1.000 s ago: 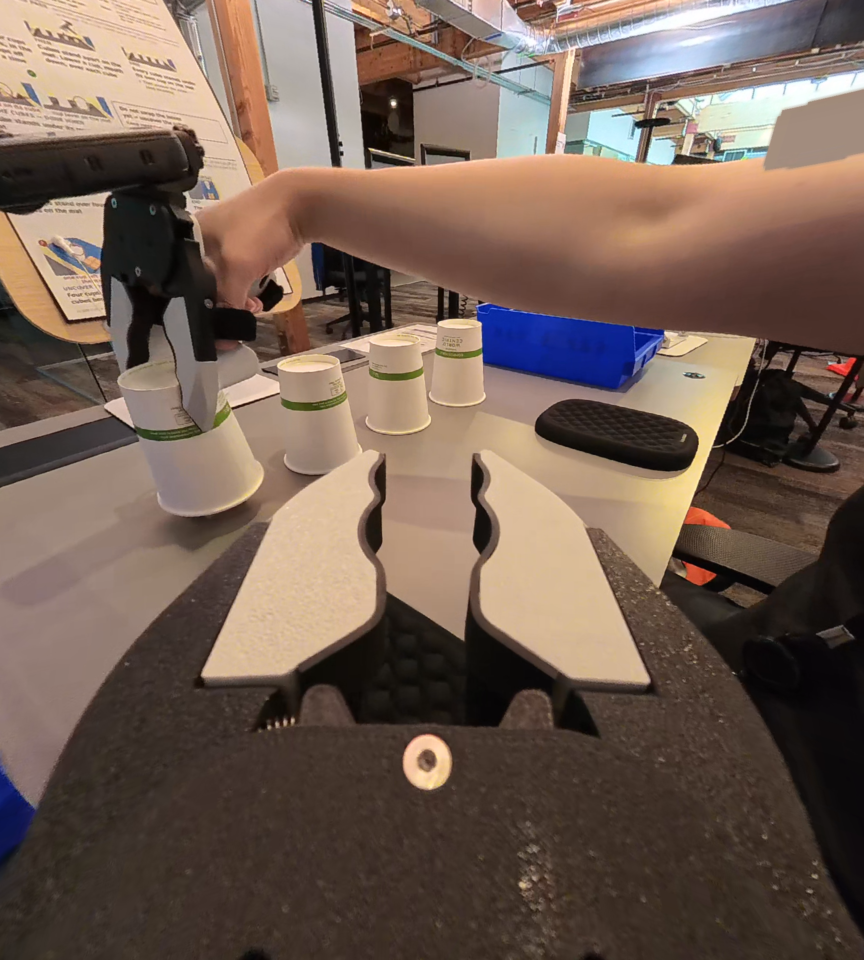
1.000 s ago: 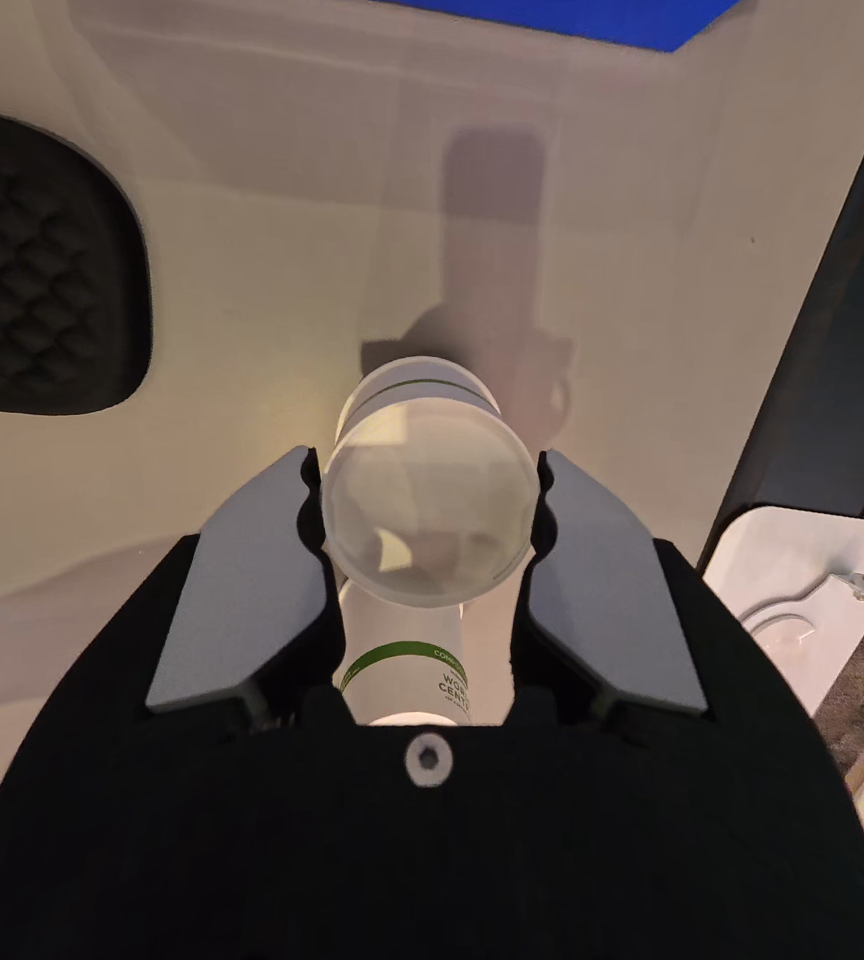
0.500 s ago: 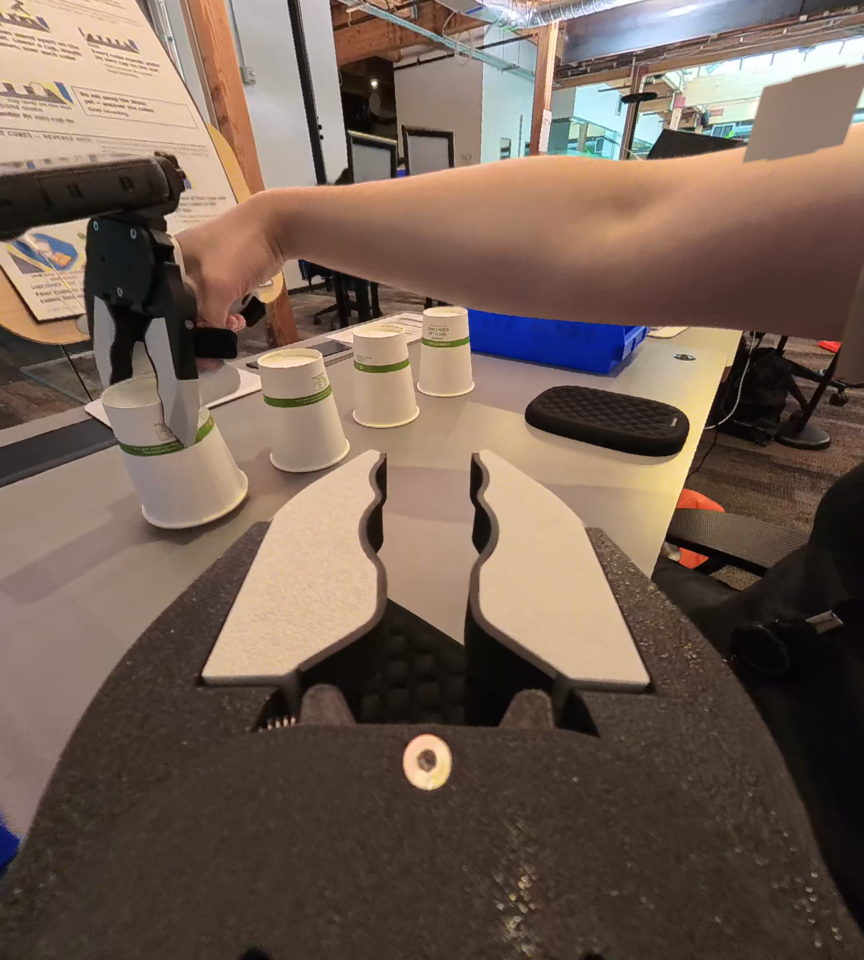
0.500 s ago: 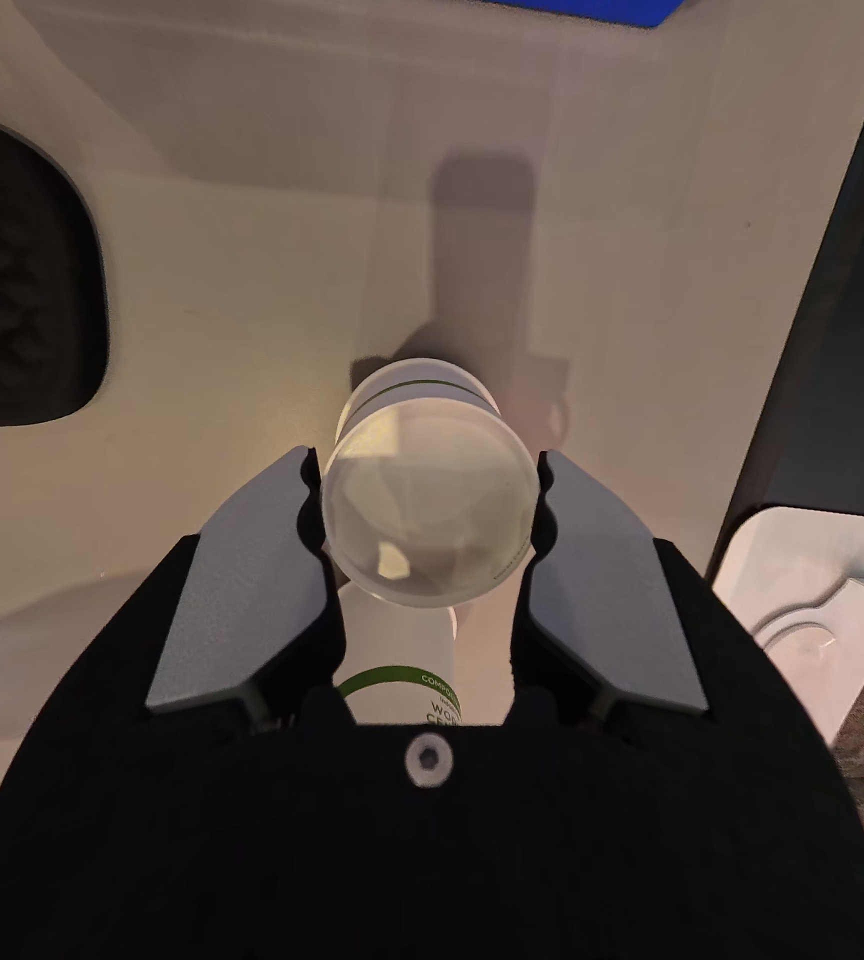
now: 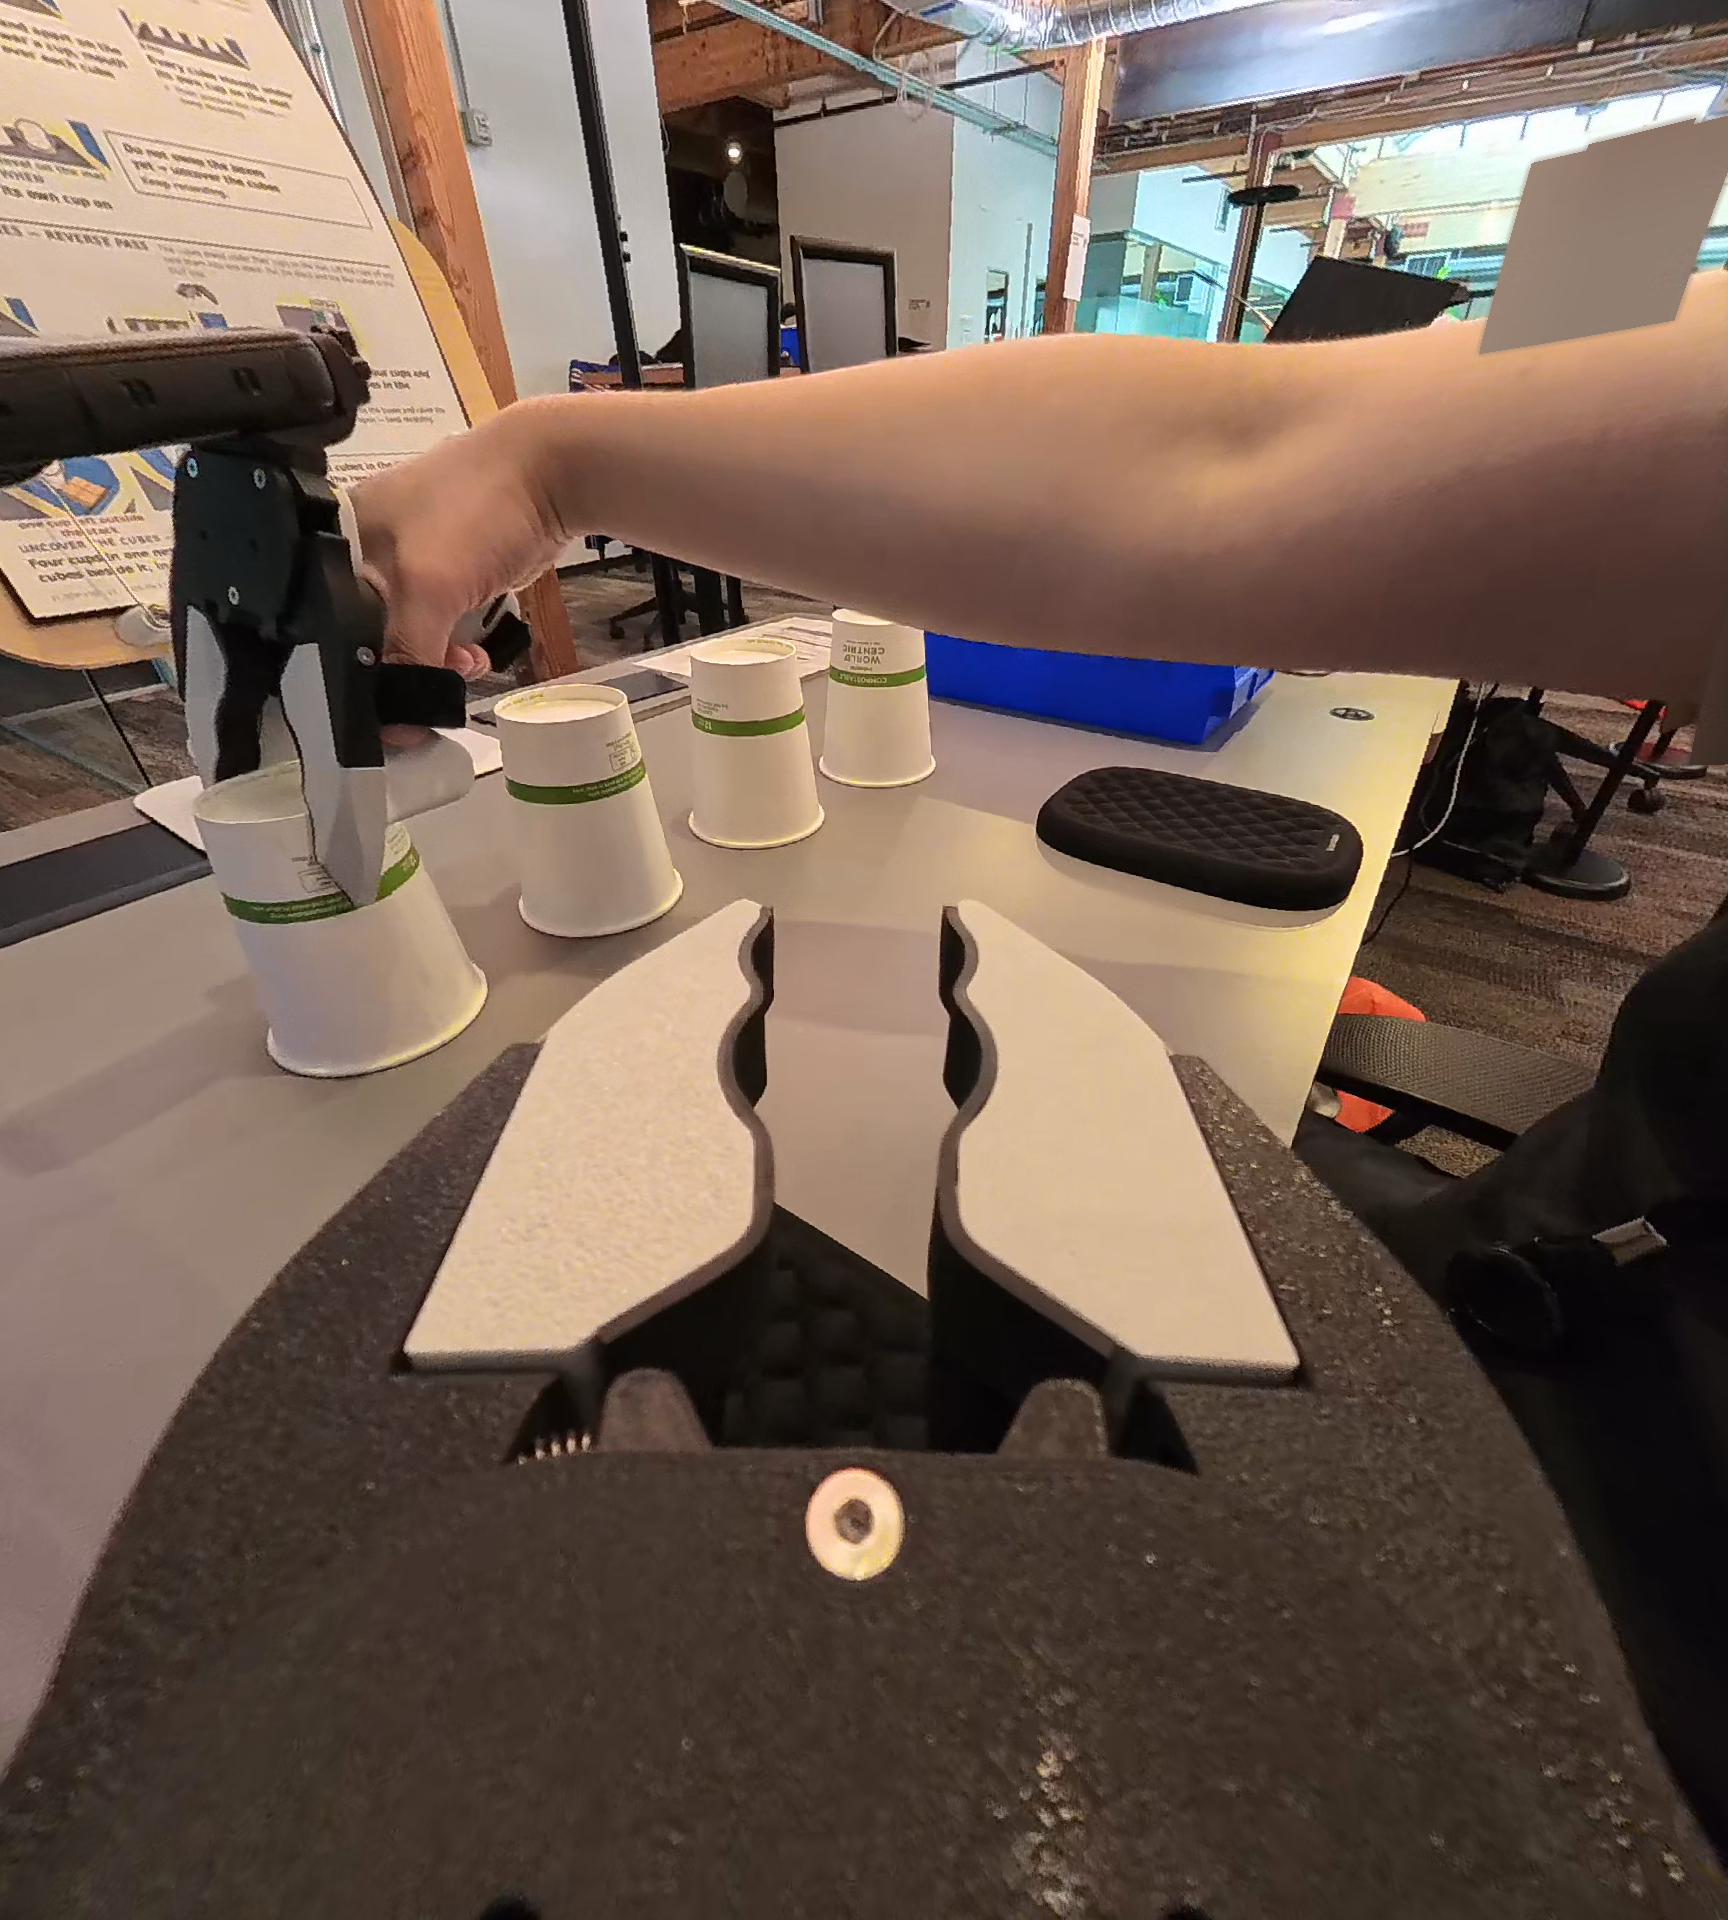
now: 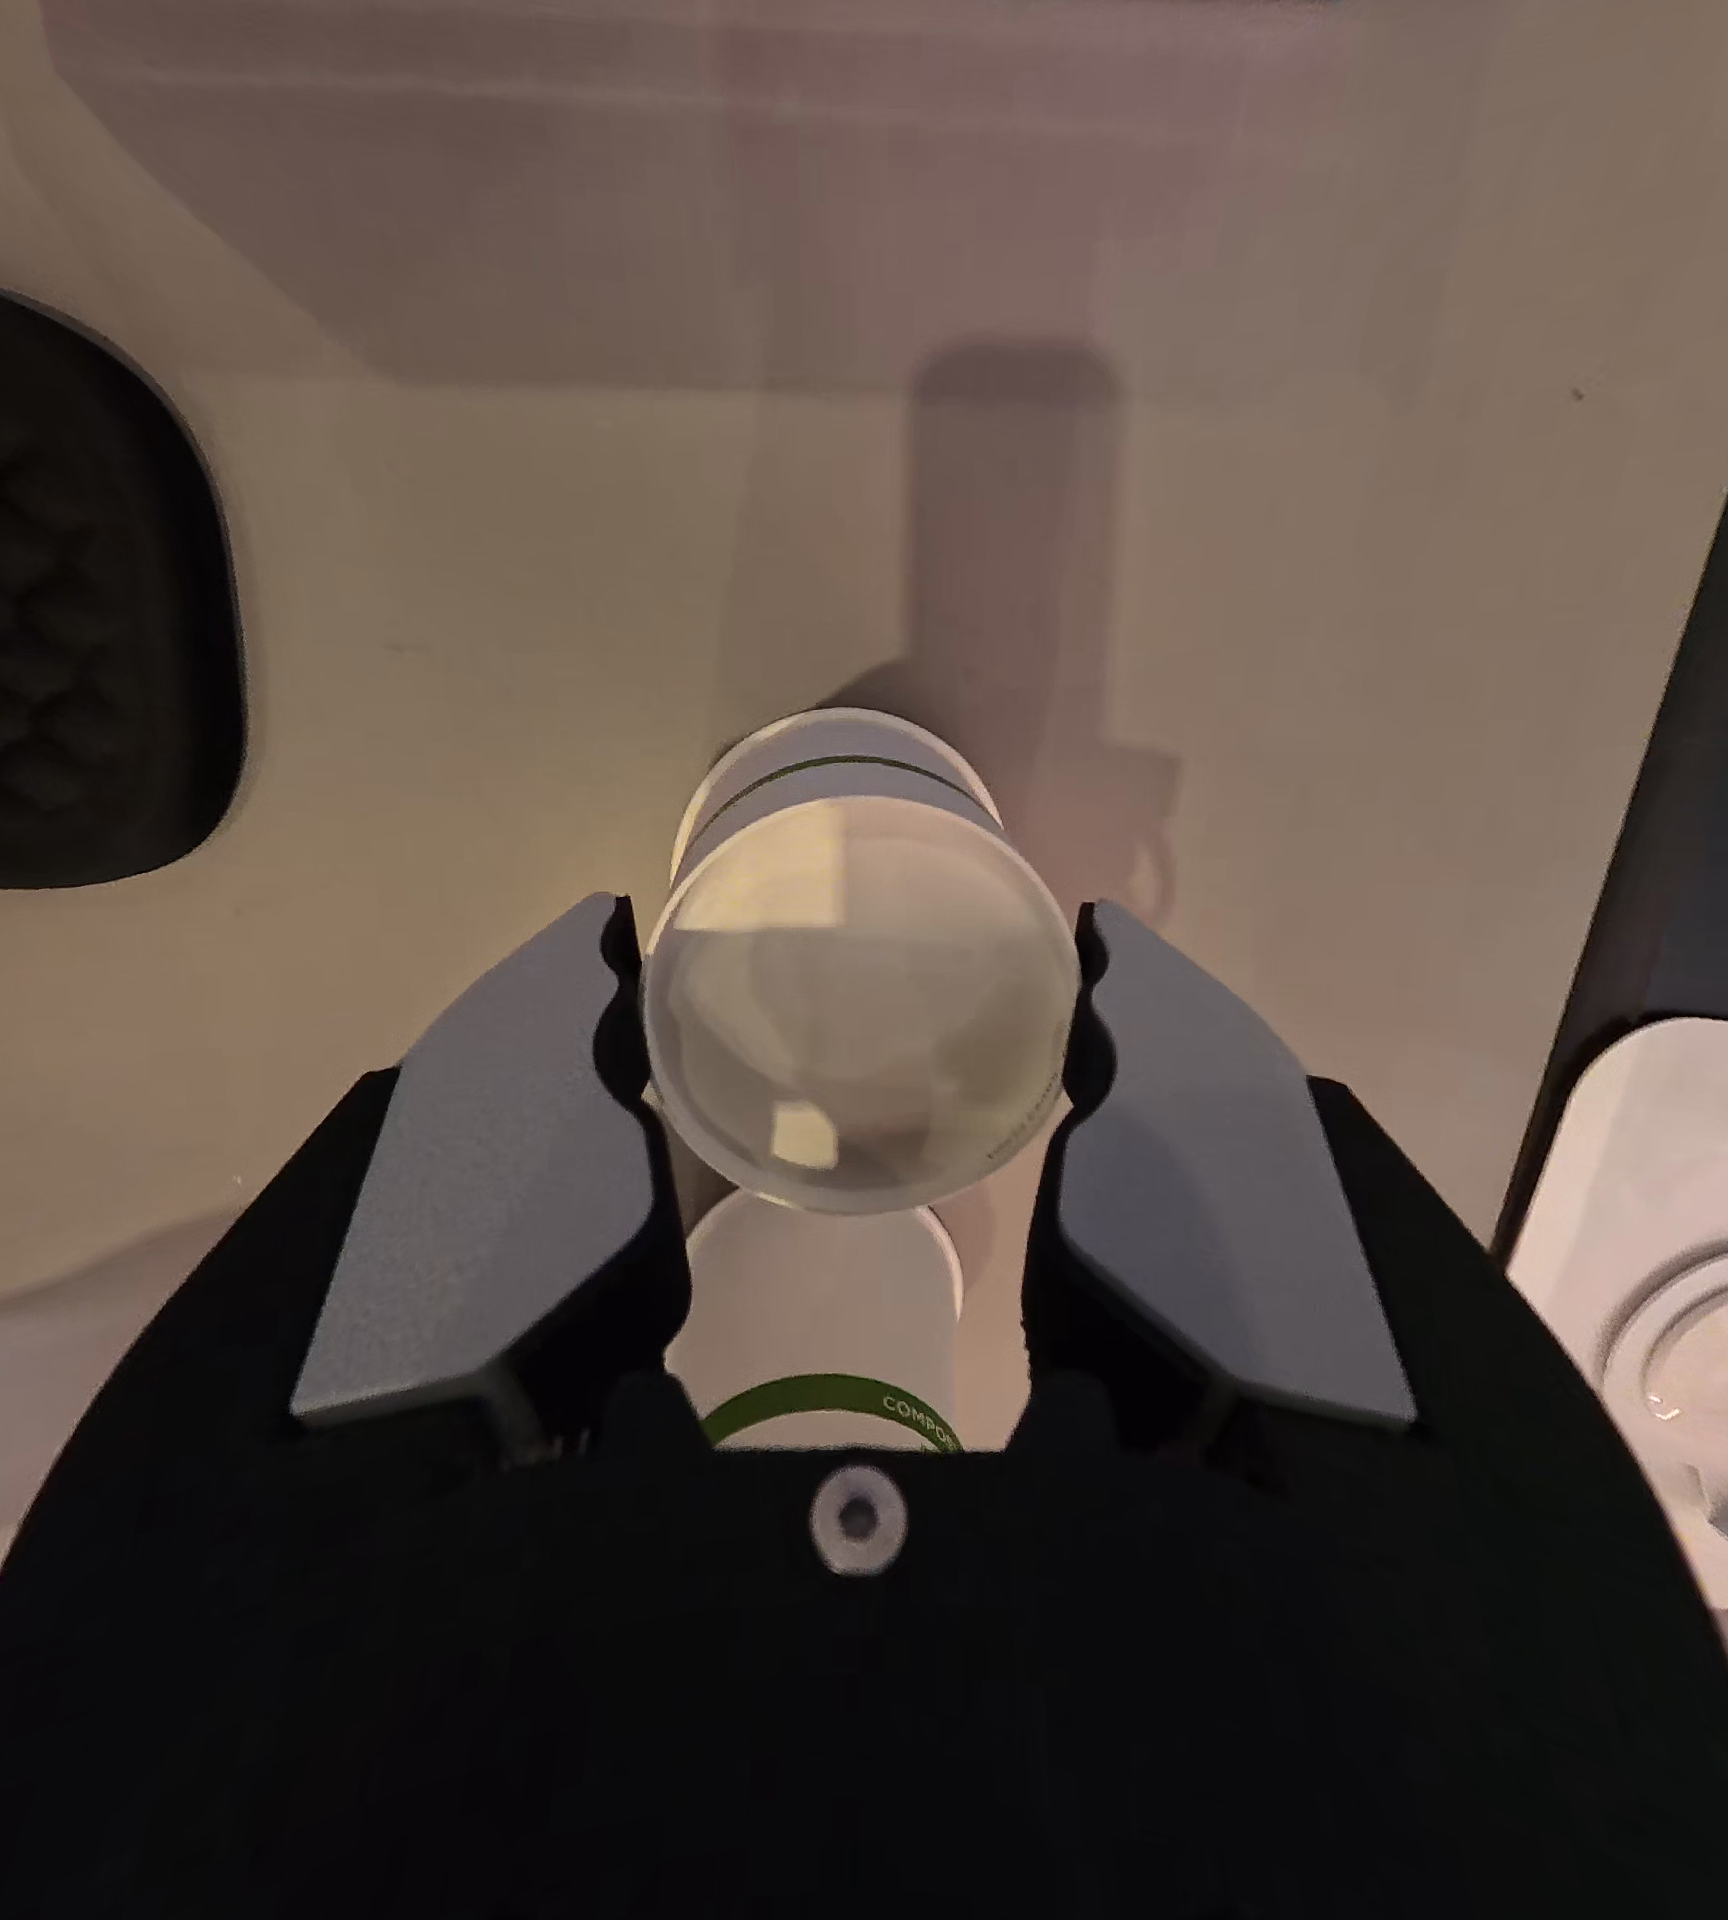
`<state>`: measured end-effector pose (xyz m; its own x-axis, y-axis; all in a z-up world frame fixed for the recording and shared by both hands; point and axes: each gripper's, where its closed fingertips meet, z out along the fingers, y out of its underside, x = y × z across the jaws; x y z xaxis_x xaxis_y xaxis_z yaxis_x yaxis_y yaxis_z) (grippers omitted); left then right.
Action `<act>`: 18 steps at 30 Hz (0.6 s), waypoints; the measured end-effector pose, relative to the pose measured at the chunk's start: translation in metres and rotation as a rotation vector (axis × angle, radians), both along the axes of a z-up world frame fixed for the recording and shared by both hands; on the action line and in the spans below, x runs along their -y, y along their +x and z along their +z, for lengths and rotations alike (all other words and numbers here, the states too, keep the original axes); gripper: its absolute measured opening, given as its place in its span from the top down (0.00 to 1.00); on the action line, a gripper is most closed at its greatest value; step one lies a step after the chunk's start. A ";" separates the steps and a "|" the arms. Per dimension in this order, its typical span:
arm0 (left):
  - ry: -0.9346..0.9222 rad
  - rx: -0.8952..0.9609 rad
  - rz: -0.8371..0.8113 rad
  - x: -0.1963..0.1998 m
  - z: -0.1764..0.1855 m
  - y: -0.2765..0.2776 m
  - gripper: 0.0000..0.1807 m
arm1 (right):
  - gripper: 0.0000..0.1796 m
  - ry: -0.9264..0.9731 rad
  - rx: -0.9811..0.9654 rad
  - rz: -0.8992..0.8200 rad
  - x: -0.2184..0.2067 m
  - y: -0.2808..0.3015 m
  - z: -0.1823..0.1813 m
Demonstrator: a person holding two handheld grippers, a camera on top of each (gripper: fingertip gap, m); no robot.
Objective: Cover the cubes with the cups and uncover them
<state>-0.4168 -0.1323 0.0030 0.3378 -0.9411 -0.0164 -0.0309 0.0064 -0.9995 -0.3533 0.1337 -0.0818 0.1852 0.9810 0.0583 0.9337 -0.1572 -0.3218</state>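
right gripper clamps nearest inverted paper cup | cup now flat on grey table, earlier tilted: cube presumably covered | left gripper narrow, empty | release next

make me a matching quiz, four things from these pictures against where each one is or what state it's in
1. nearest cup
2. black pad
3. blue bin
4. left tongs

a. open, holding nothing
b. behind the farthest cup
c. gripped at the top by the right tongs
d. at the table edge, right of the cups

Pairs: 1-c, 2-d, 3-b, 4-a
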 end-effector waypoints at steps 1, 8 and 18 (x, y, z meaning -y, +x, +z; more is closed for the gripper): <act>-0.001 -0.001 -0.002 0.000 0.000 0.000 0.84 | 0.56 0.002 -0.005 -0.001 0.000 0.000 0.000; -0.013 0.003 -0.013 -0.001 0.001 0.002 0.82 | 0.46 0.051 -0.043 -0.026 -0.003 0.000 0.010; -0.039 0.031 0.012 -0.016 0.019 -0.008 0.73 | 0.45 0.331 -0.373 -0.002 0.029 0.038 0.136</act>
